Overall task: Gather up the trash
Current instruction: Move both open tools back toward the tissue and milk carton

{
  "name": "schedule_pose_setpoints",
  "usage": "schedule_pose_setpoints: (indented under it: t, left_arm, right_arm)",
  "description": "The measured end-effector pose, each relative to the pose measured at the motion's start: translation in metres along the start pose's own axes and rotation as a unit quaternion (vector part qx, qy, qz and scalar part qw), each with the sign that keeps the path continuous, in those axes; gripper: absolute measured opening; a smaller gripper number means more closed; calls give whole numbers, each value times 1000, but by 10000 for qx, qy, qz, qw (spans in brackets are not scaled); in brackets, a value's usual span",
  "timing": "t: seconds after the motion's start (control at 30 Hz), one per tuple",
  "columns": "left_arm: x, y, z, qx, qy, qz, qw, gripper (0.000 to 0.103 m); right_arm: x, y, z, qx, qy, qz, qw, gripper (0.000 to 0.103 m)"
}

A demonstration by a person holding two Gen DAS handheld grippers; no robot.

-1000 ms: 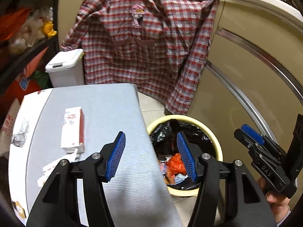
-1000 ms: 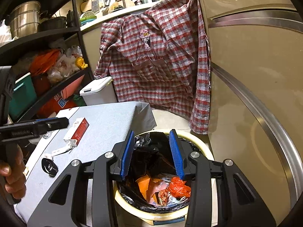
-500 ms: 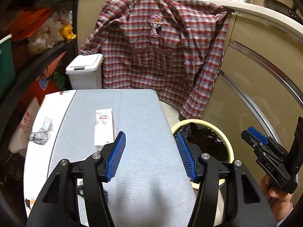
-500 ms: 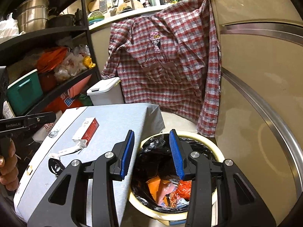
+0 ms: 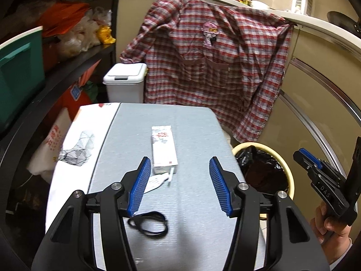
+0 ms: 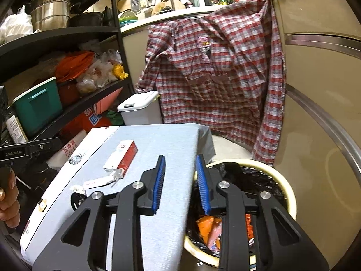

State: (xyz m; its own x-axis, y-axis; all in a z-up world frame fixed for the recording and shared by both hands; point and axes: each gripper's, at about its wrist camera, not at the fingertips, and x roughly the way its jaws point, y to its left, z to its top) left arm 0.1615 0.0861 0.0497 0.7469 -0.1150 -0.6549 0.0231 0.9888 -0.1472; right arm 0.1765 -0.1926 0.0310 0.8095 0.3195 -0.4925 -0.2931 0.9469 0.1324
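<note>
A red-and-white carton (image 5: 163,148) (image 6: 121,157) lies on the grey table (image 5: 180,203) (image 6: 158,214), with a white paper strip (image 5: 158,180) (image 6: 98,181) and a black loop (image 5: 150,223) (image 6: 77,199) nearer me. My left gripper (image 5: 179,186) hovers over the table just short of the carton, jaws closing, nothing between them. My right gripper (image 6: 180,186) hangs over the table's right edge beside the yellow bin (image 6: 286,194) (image 5: 286,176), jaws closing on nothing. The bin's black bag holds orange wrappers (image 6: 209,228).
A plaid shirt (image 5: 214,67) hangs over the counter behind the table. A white lidded bin (image 5: 125,82) stands at the table's far left corner. Dark shelves (image 6: 56,72) with bags, a teal tub and pots fill the left. Beige cabinet doors (image 6: 320,90) close the right.
Both grippers have swung left, from over the bin toward the table. The carton now sits between the left fingers' line of sight. The right jaws have narrowed; the left slightly.
</note>
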Motion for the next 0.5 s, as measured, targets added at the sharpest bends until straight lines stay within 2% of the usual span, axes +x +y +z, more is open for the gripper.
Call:
schedule_pose_setpoints:
  t: [0.07,0.13,0.3,0.5]
  left_arm:
    - [1,14,-1,-70,46,24,10000,42]
    - [0,27,-2,-104,59,61,9999,28]
    - [8,70,-12,-398,291,165,9986,26]
    - [36,104,-38,-675,926,19,9934,26]
  right_arm:
    - [6,9,-1,-16,20,64,10000,17]
    - [11,18,-1,-48,22,125,9999,14]
    - [24,37,-2,-119,59,273,9995,11]
    - [45,56,-7,-181,207,471,9985,11]
